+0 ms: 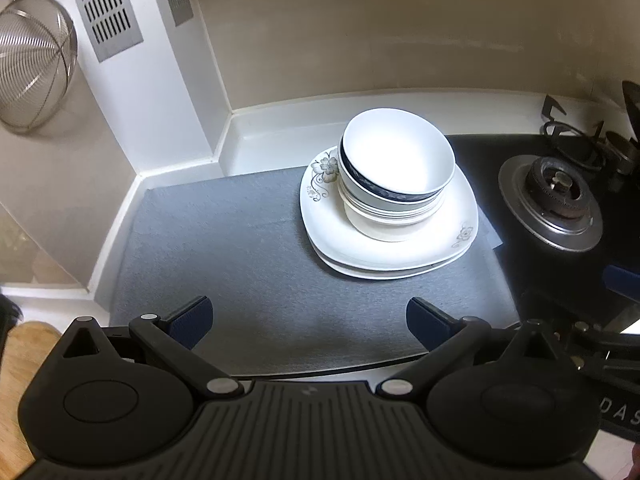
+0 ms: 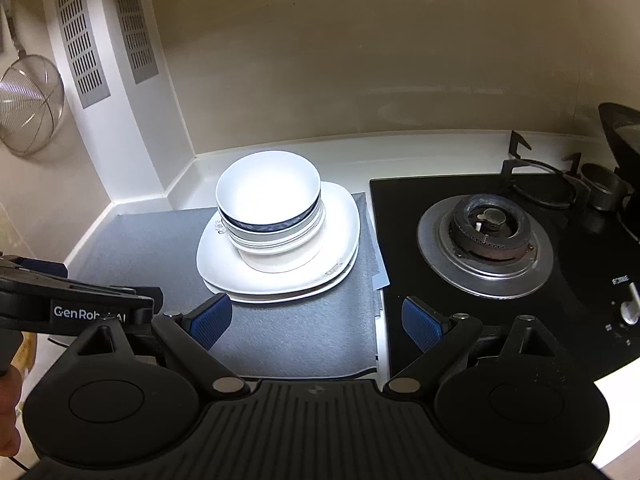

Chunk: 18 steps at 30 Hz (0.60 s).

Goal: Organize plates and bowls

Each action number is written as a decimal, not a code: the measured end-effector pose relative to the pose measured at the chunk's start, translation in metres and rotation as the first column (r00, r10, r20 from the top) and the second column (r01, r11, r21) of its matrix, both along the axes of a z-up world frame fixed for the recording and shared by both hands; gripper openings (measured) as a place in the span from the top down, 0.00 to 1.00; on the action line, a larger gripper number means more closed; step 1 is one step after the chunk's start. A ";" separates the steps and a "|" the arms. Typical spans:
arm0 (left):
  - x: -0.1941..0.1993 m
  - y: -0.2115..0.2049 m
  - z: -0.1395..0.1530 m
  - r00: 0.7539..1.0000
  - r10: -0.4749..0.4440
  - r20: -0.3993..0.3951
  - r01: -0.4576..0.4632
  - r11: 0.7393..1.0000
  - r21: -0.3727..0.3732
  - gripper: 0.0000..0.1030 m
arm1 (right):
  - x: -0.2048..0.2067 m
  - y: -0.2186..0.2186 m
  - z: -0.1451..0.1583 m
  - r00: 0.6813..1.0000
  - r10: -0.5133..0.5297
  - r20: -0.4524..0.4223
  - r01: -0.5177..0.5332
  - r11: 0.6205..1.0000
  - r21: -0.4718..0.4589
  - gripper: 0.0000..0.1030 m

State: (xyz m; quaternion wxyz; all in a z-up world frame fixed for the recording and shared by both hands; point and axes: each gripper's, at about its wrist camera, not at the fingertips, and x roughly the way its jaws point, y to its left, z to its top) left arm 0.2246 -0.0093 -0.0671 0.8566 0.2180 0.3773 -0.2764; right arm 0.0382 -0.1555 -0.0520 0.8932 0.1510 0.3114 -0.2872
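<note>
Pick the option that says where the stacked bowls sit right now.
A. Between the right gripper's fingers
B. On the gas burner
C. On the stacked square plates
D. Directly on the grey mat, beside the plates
C: the bowls stand nested on the square plates, which lie on the grey mat, apart from the burner and both open grippers.

A stack of bowls (image 1: 394, 176) sits on two stacked plates (image 1: 384, 256), right of centre in the left wrist view and left of centre in the right wrist view. The plates rest on a mat (image 1: 248, 264) spread over the surface (image 1: 272, 136), near the mat's right edge. Right of the mat lies the stove (image 2: 460, 320), its burner (image 2: 486, 246) at mid right. A strainer (image 2: 30, 104) hangs on the wall at upper left, with two vent grilles (image 2: 80, 32) to its right. Both claws, left claw (image 1: 309, 322) and right claw (image 2: 317, 322), stand spread at the lower frame edge, well short of the plates.
</note>
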 end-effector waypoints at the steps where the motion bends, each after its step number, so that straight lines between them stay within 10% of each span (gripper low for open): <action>1: 0.001 0.001 0.000 1.000 0.005 -0.006 -0.005 1.000 -0.007 0.00 | 0.001 0.001 0.001 1.000 0.004 -0.007 -0.004 1.000 -0.006 0.10; 18: 0.007 0.011 0.002 0.999 0.027 0.020 -0.027 1.000 -0.014 0.00 | 0.014 0.012 0.008 0.999 0.030 -0.029 -0.030 0.999 -0.025 0.10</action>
